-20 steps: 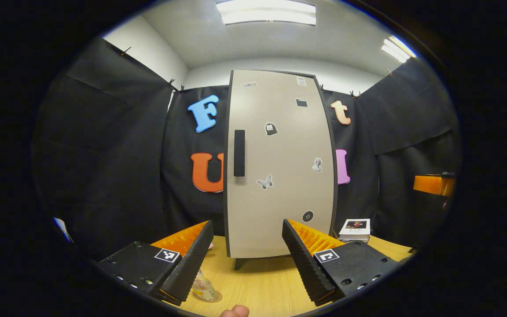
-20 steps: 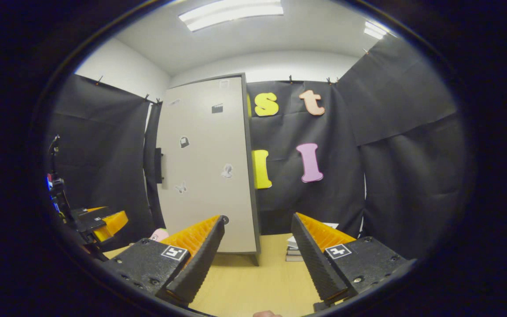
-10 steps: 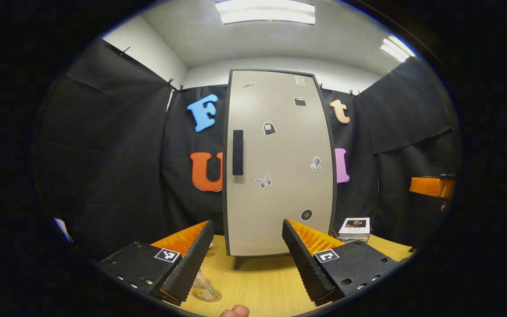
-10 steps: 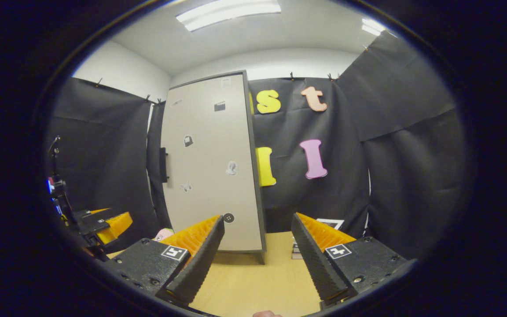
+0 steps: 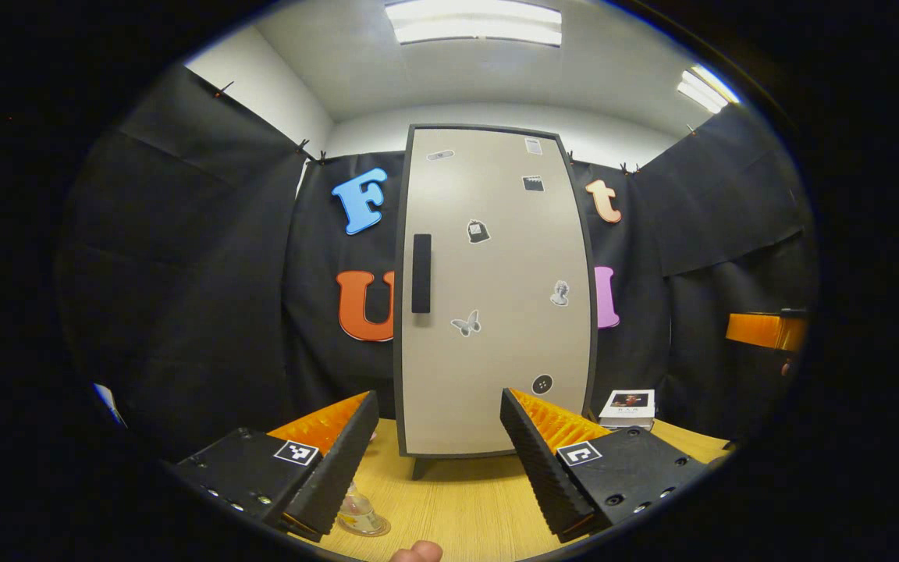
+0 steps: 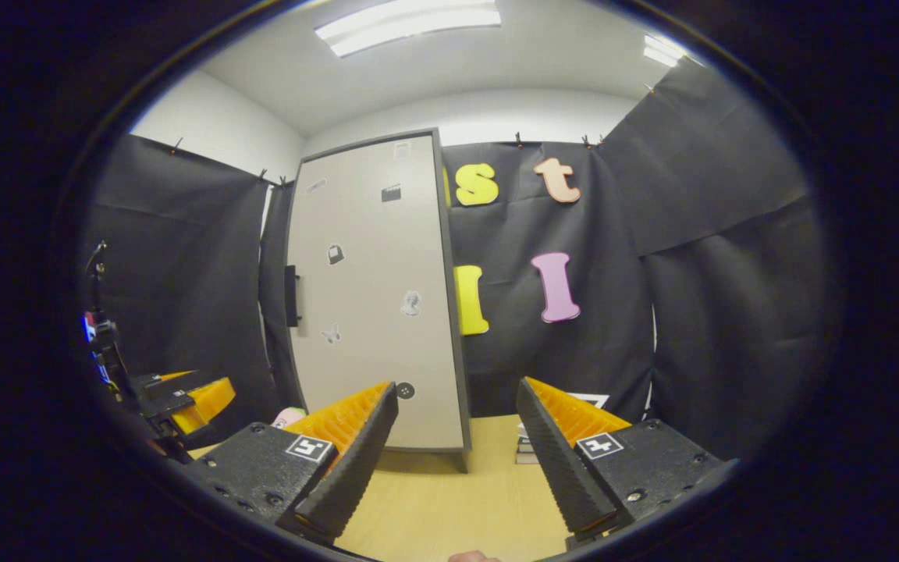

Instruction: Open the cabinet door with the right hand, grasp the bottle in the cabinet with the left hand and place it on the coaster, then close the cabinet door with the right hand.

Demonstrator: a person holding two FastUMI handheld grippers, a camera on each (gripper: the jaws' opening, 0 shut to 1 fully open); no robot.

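Door [image 5: 496, 297] at frame centre was shut, a bottle [image 5: 360, 515] sat lower left on the table, and both the left gripper [image 5: 438, 460] and the right gripper [image 6: 457, 460] gaped wide, holding nothing, so all 3 steps looked done.

The left gripper view looks low over the bench [image 5: 457, 507], squarely at the cabinet door [image 5: 496, 312], which stands near and fills the middle. The right gripper view sits further right, also low, seeing the same door [image 6: 375, 312] obliquely at its left. Both share door, bench and books [image 5: 627, 407] beside the cabinet.
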